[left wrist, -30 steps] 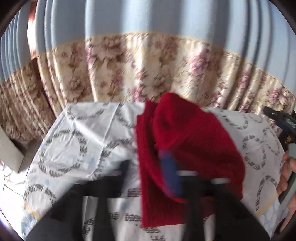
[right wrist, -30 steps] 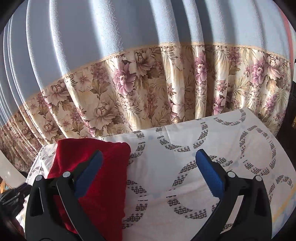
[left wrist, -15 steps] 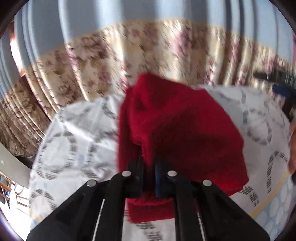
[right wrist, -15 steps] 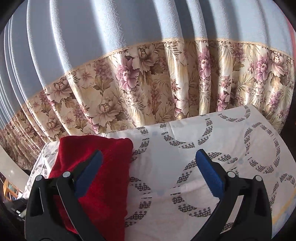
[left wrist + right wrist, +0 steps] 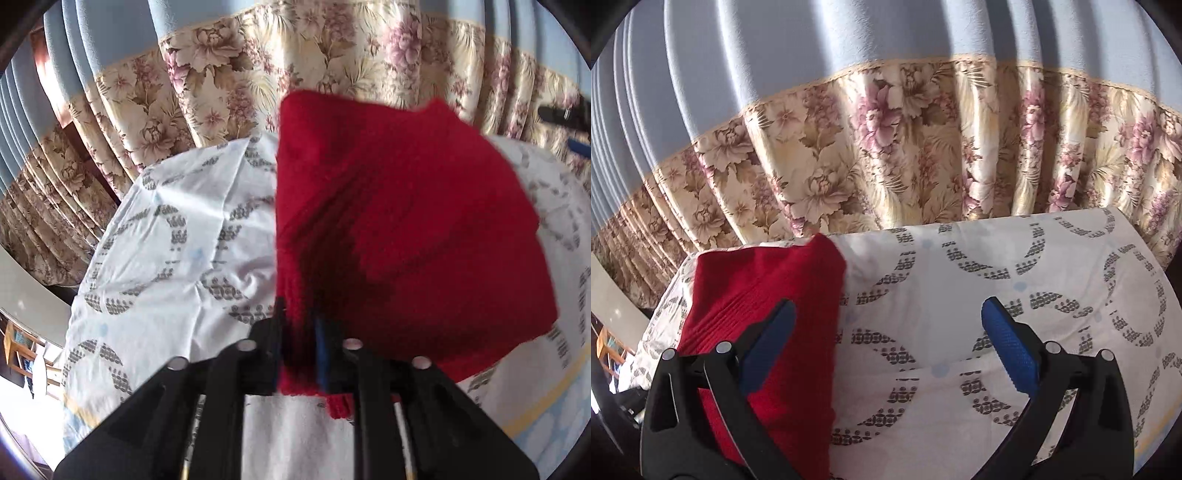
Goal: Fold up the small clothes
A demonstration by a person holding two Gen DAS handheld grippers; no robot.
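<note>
In the left wrist view, the left gripper [image 5: 297, 332] is easing its jaws apart around the near edge of the red knitted garment [image 5: 399, 221], a strip of red sitting between the narrow-set pads; whether they are pressing it I cannot tell. The garment is lying folded on the patterned sheet [image 5: 162, 258], its long axis running away toward the floral curtain [image 5: 258, 74]. In the right wrist view, the right gripper [image 5: 886, 343] is hovering with jaws wide apart, empty, 1 finger over the garment's right edge. Risk, as I judge it: knit snagging on the opening pads could drag the fold askew.
</note>
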